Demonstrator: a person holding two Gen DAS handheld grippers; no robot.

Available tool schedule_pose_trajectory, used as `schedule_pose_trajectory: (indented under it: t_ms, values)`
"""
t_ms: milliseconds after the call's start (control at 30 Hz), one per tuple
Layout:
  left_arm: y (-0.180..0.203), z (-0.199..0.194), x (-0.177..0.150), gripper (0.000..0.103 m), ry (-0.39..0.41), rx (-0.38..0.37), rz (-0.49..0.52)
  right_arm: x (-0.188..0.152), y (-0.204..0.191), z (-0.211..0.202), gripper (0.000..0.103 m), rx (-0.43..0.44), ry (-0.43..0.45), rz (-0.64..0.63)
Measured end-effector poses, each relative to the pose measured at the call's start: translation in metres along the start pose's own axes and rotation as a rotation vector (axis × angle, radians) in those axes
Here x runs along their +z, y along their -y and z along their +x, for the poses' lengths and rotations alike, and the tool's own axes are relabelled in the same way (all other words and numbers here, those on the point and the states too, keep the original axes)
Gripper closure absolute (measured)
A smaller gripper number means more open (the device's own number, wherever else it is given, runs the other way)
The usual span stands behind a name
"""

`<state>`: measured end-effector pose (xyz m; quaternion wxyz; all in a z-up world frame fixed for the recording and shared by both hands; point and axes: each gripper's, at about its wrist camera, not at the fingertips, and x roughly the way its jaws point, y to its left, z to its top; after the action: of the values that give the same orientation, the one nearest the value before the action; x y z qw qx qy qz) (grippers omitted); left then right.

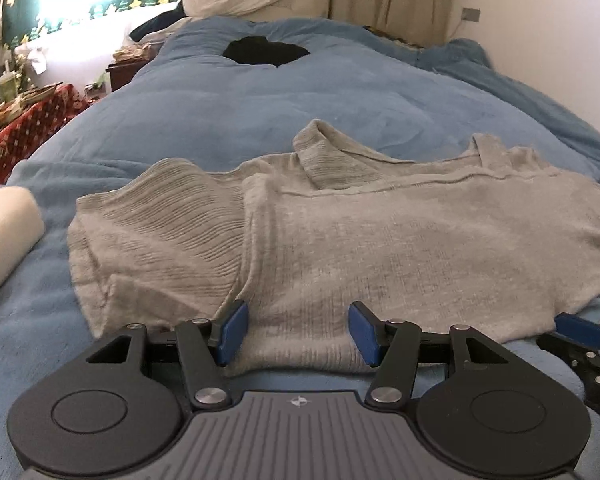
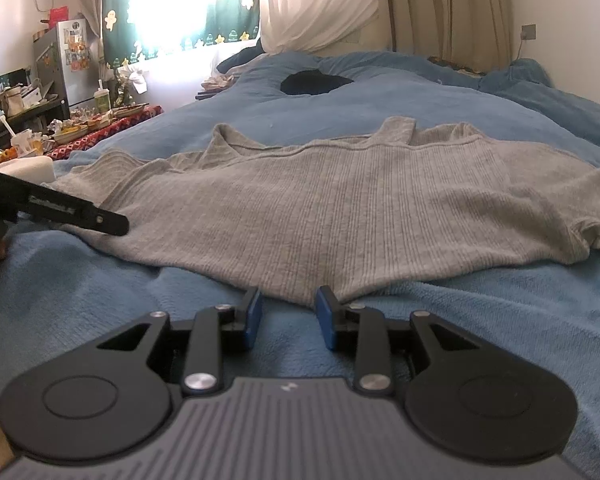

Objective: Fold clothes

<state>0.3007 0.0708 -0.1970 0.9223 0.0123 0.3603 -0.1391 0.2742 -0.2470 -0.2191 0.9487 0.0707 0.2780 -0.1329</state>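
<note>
Grey ribbed knit sweater (image 1: 340, 240) lies flat on the blue fleece blanket (image 1: 228, 120). Left gripper (image 1: 296, 332) gapes over its hem, empty; right gripper (image 2: 288, 316), narrower, grips nothing.

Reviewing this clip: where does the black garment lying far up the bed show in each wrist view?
Left wrist: the black garment lies top centre, on the blue bedspread beyond the grey sweater.
Right wrist: it lies upper centre, again past the sweater.
Shared landmark: the green curtain with yellow figures, up and left of it.
</note>
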Motion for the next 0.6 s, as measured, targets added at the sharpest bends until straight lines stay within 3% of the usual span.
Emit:
schedule_pose_trajectory:
  t_ms: [200, 367, 600]
  values:
    - [-0.001, -0.034, -0.009, 0.045, 0.057, 0.055, 0.007, 0.004, 0.004, -0.006, 0.066, 0.008, 0.01, 0.013]
    - [-0.014, -0.059, -0.014, 0.041, 0.097, 0.126, -0.06, 0.008, 0.004, -0.024, 0.066, -0.048, 0.048, -0.011]
    - [-0.032, -0.052, -0.013, 0.044, 0.112, 0.187, -0.179, 0.014, 0.024, -0.054, 0.063, -0.077, 0.092, 0.042]
